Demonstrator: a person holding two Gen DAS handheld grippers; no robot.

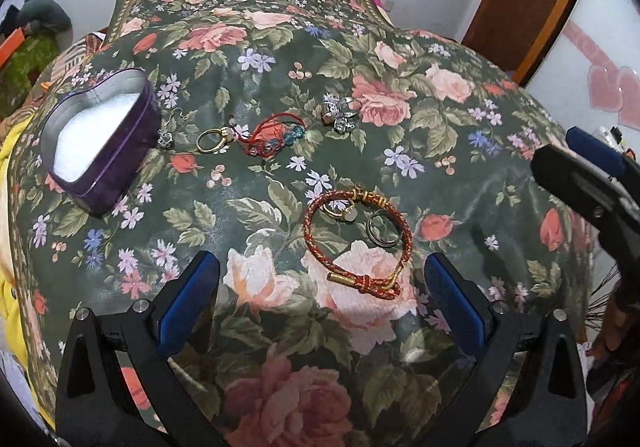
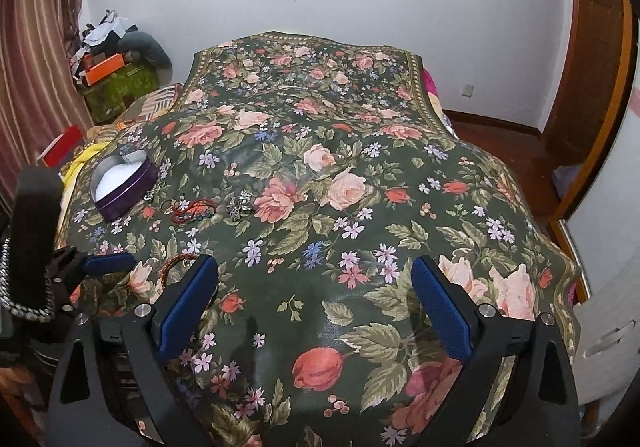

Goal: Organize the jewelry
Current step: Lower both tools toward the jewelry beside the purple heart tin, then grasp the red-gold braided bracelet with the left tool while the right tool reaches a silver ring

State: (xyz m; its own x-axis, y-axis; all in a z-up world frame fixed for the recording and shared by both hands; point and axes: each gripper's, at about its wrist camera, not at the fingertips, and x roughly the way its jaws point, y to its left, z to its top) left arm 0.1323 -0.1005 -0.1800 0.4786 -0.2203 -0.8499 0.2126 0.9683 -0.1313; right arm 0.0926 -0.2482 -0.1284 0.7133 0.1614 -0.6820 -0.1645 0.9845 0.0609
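Left wrist view: the left gripper (image 1: 322, 301) hangs wide and empty, and the red braided bracelet (image 1: 357, 237) lies just ahead between its fingers, a gold ring (image 1: 337, 209) and silver ring (image 1: 383, 227) inside its loop; the heart-shaped tin (image 1: 98, 141) waits open, far ahead-left. Looks like the opening pick: close in on the bracelet. Right wrist view: the right gripper (image 2: 316, 311) is wide too, over bare floral cloth (image 2: 360, 207), tin far ahead-left. No readable writing anywhere.
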